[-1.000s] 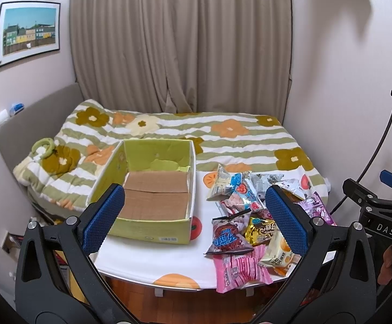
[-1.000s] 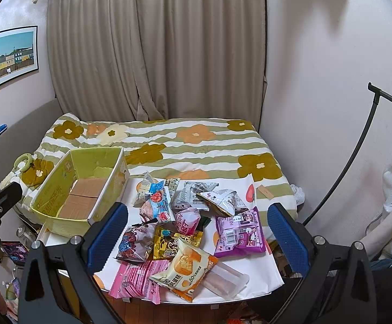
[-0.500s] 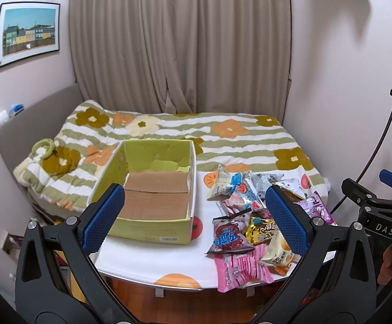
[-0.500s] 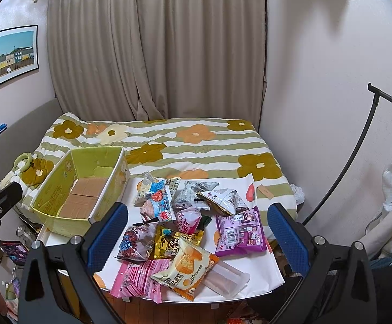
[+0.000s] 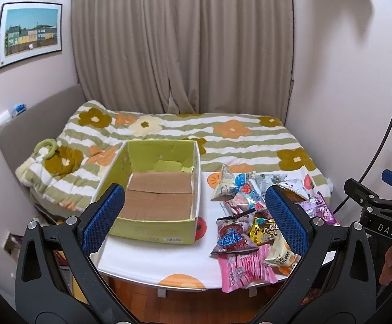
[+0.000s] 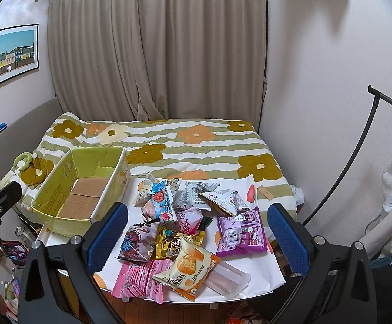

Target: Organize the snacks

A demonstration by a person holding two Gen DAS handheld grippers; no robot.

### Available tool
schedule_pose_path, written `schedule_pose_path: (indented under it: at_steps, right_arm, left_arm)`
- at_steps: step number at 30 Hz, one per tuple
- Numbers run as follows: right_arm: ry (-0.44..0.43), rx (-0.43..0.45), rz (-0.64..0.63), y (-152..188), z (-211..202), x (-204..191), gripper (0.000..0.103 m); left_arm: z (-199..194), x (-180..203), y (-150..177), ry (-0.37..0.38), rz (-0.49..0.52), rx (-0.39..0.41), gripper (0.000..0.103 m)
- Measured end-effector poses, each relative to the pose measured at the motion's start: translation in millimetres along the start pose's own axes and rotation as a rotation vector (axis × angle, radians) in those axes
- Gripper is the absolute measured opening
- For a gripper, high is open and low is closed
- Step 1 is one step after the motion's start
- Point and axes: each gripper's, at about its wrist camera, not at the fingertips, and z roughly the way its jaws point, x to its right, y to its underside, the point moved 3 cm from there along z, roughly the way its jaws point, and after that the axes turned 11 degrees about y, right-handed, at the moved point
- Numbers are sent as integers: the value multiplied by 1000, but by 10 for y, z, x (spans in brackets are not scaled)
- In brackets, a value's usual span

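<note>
Both grippers gape wide, holding nothing. Best start: lower the right gripper [image 6: 196, 239] onto the cake packet [image 6: 186, 268] just below it (topmost, unpinned), then carry it left to the green box [image 6: 60, 222].

pink packet [image 5: 245, 268] partly under other snacks, wrapper print unreadable

Pale pink walls [image 6: 317, 81] enclose a bed [image 6: 196, 145] under a striped, flowered quilt. Beige curtains [image 6: 155, 54] hang closed at 12 o'clock; a framed picture [image 6: 8, 56] hangs at 10 o'clock. Wooden floor [image 5: 136, 294] shows below.
</note>
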Motion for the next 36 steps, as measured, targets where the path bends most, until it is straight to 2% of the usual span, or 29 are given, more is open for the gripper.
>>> schedule_pose_path:
  at_steps: [18,29,36]
  right_arm:
    - [-2,-1,-2,3,-7,-8,103]
    - [1,-2,-3,-3,-10,-18,103]
    - [49,-20,12,-20,1,111,103]
  left_arm:
    - [15,-11,18,1,-2,-1,103]
    - [11,-21,75,-32,10,7,103]
    - [198,-113,48,4,-12,-65,103]
